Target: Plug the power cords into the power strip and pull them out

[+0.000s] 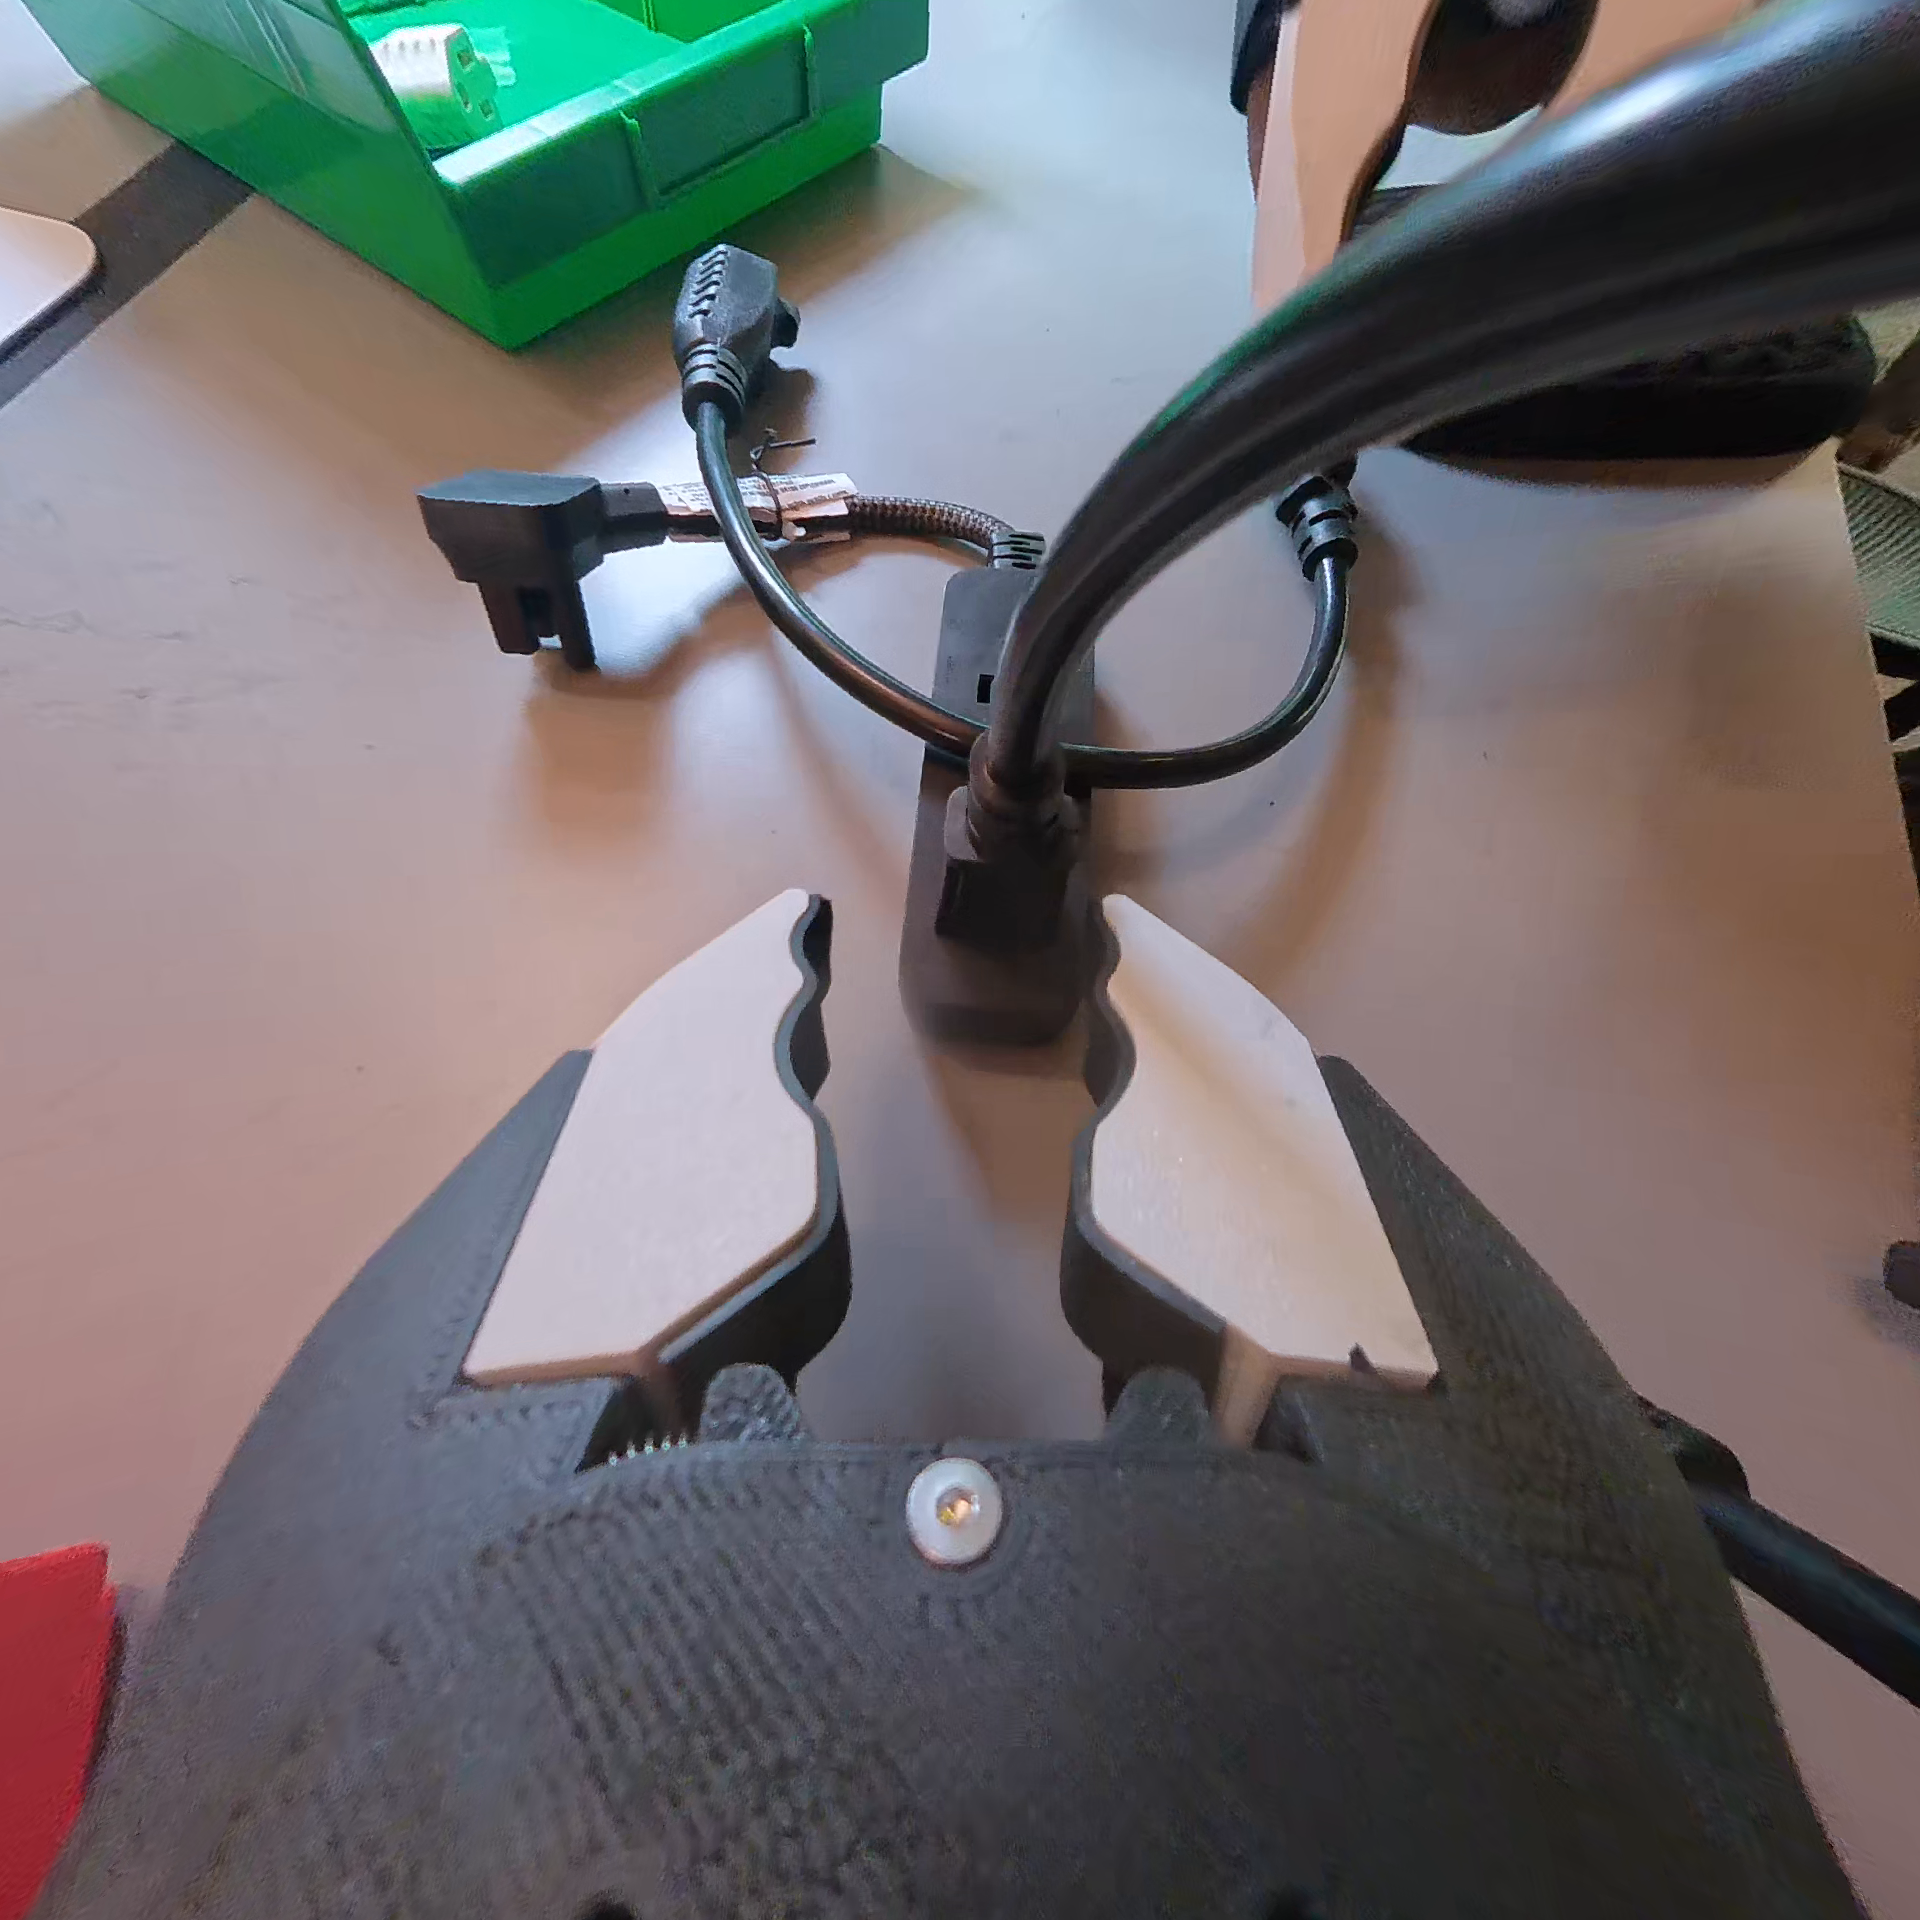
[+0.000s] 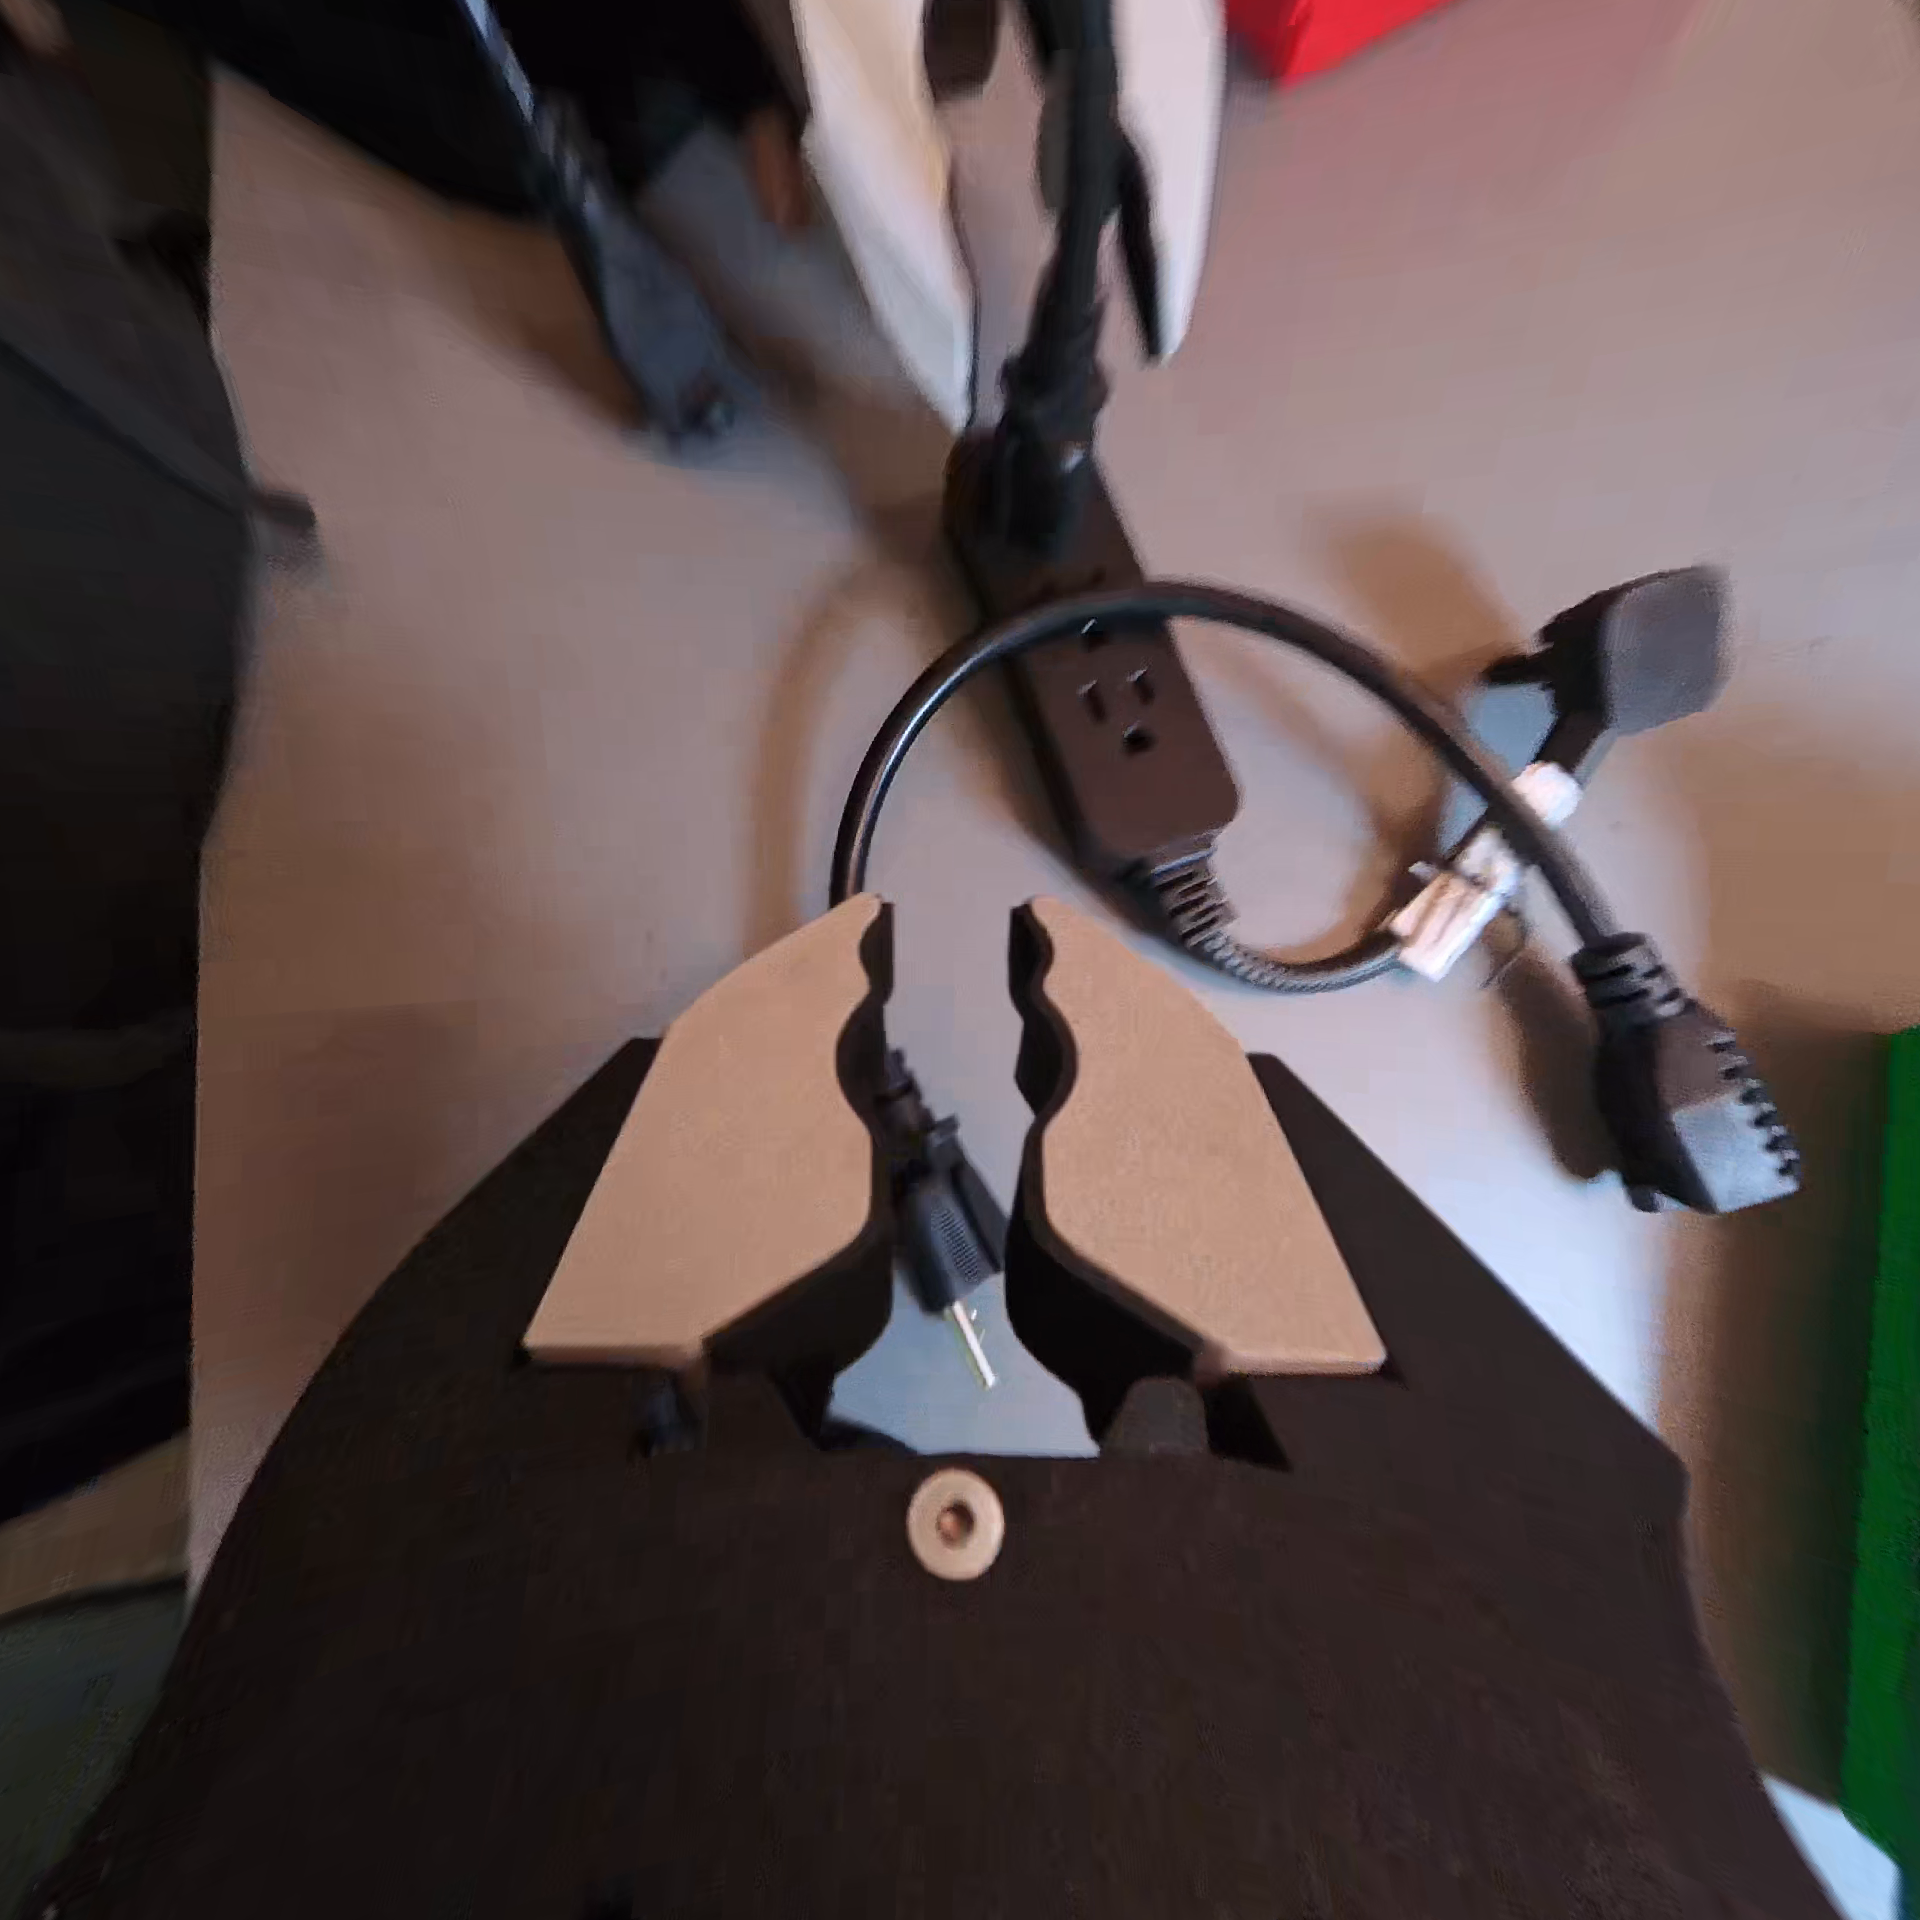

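Observation:
A black power strip (image 1: 987,1003) lies on the tan table, also in the right wrist view (image 2: 1164,800). A thick-corded black plug (image 1: 1003,868) sits in its near outlet; the thick cord (image 1: 1403,343) arcs up to the right. My left gripper (image 1: 966,914) is open, its fingertips on either side of the strip's near end and this plug. A thin short black cord (image 2: 1299,655) loops over the strip. My right gripper (image 2: 953,912) is shut on that cord's pronged plug (image 2: 940,1236), prongs pointing back at the camera. The cord's socket end (image 2: 1704,1122) lies on the table.
A green bin (image 1: 623,156) holding a white part stands at the far left, and shows at the right edge of the right wrist view (image 2: 1881,1455). The strip's own flat plug (image 1: 520,561) and braided lead lie left of the strip. A red object (image 1: 42,1714) is near my left gripper. There is about 12 cm between the tips of the two grippers.

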A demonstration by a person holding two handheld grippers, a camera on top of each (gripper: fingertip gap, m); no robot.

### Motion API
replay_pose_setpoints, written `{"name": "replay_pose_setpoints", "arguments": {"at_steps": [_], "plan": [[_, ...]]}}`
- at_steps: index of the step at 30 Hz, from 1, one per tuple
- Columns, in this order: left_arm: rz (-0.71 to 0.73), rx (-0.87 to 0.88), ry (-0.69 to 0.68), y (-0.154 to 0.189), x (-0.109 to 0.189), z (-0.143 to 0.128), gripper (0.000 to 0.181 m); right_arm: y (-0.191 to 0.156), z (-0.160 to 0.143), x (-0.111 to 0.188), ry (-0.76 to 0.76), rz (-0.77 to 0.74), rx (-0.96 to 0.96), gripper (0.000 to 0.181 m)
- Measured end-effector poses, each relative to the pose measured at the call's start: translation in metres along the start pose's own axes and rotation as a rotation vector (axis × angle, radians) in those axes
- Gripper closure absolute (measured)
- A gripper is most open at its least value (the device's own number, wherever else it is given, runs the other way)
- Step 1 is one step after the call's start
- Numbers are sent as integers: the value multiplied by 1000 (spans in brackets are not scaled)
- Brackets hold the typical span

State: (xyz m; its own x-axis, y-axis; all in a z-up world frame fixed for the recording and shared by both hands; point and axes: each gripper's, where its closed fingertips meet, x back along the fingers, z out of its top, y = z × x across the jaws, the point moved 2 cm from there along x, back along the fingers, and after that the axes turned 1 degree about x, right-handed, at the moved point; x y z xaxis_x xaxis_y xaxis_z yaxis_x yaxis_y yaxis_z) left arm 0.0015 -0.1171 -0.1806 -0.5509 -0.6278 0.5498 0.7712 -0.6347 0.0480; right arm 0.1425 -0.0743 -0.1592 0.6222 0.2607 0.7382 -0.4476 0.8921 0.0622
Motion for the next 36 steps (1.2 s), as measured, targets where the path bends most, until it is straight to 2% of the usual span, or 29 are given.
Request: {"name": "replay_pose_setpoints", "arguments": {"at_steps": [3,7,9,10,13,16,21,27,30,36], "plan": [[13,-18,0,-1,1,0,135,-13,-10,-12,-166,48,23,142],[18,-37,1,0,2,0,138,-25,-18,-39,-288,105,55,140],[24,-50,-2,0,2,-1,139,-24,-20,-53,-304,85,92,154],[26,-50,-1,0,2,-1,139,-23,-19,-57,-308,78,116,167],[26,-42,-1,-1,1,-2,140,-20,-4,-54,-244,58,174,171],[47,-37,16,-5,5,0,139,-10,25,-29,-99,10,165,172],[88,-19,76,-15,13,8,140,18,71,45,140,-102,86,172],[102,-21,71,-16,13,7,141,54,99,123,308,-258,39,173],[104,-24,73,-15,14,7,141,69,107,148,342,-347,43,173],[100,-11,83,-16,14,7,142,117,106,186,293,-578,29,173]]}}
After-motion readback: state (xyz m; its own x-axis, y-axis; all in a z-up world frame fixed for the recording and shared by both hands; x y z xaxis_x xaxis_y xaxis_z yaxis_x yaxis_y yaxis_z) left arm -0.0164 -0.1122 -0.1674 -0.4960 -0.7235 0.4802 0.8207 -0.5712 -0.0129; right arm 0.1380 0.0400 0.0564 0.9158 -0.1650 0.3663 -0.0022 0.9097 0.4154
